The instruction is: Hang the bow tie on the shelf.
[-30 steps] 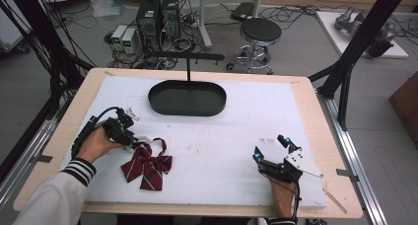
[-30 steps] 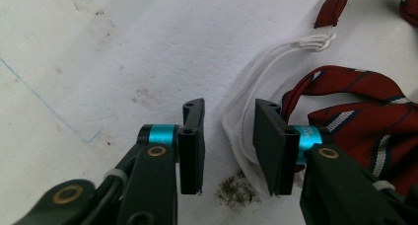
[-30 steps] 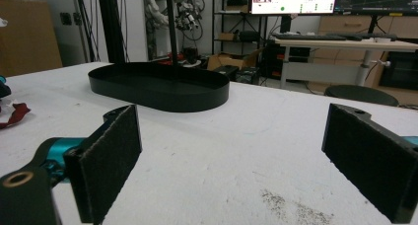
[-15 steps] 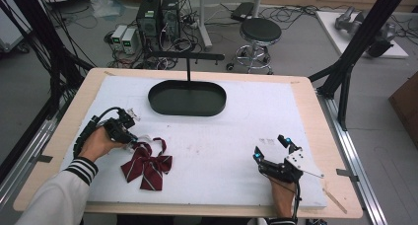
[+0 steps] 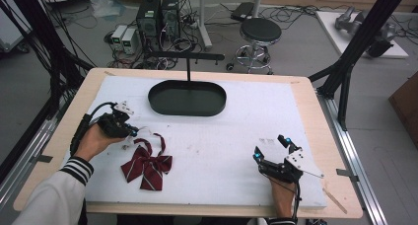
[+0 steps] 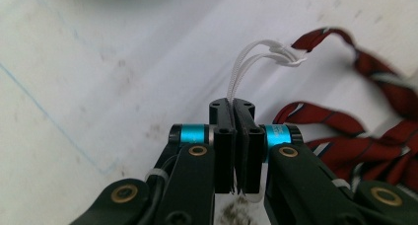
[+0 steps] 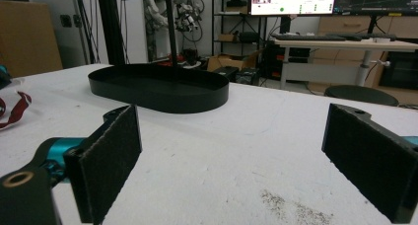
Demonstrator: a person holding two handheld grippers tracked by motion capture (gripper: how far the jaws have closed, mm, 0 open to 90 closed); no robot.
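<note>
A dark red striped bow tie (image 5: 147, 165) lies on the white mat at the front left, its ribbon ends (image 6: 379, 82) curling toward the back. A white elastic loop (image 6: 256, 62) runs from it into my left gripper (image 5: 129, 131), whose jaws are shut on that loop (image 5: 132, 140); the same gripper (image 6: 235, 106) shows its jaws pressed together around the cord. At the front right, my right gripper (image 5: 269, 147) rests low on the mat, open, with nothing between its pads (image 7: 111, 161).
A black oval tray (image 5: 187, 97) with an upright T-shaped stand (image 5: 188, 62) sits at the back middle of the white mat (image 5: 276, 111). The same tray (image 7: 157, 87) lies ahead of the right gripper. Wooden table edges frame the mat.
</note>
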